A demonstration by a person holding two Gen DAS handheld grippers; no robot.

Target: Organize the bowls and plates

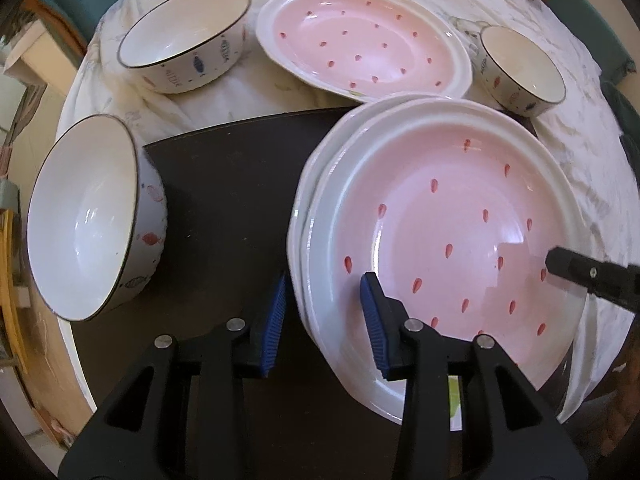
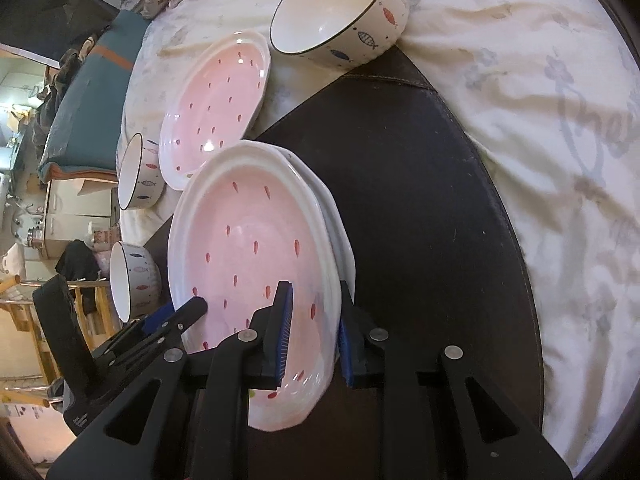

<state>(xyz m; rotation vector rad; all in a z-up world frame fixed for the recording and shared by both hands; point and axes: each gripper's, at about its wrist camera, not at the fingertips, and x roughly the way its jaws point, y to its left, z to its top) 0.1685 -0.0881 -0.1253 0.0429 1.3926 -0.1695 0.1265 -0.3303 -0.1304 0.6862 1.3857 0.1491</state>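
- Two pink plates form a stack: the top plate [image 1: 460, 220] sits nested on the lower plate [image 1: 314, 196], directly ahead of both tools, on the dark mat [image 1: 224, 200].
- Step in hand, as I judge it: seating the top plate onto the stack.
- Left hand-held gripper [image 1: 324, 292]: jaws parted and straddling the stack's near rim. One blue pad is outside and one inside, with a visible gap, so nothing is clamped.
- Right hand-held gripper [image 2: 314, 292]: pads pinch the top plate's rim on the opposite side, gripping it.
- Next move probably calls for the right one to let go and both to lift clear without dragging the rim. The loose plate [image 1: 360, 40], beyond the stack on the white cloth [image 1: 592, 152], looks like the next candidate.
- Three fish-print bowls are not yet gathered: near bowl [image 1: 88, 216] left of the left tool, far bowl [image 1: 184, 28] beyond it, small bowl [image 1: 520, 64] beyond the stack to the right.
- Plate appearance: glossy, shallow, with a pink well, red seed-like dashes and a broad white rim. I judge it slippery.
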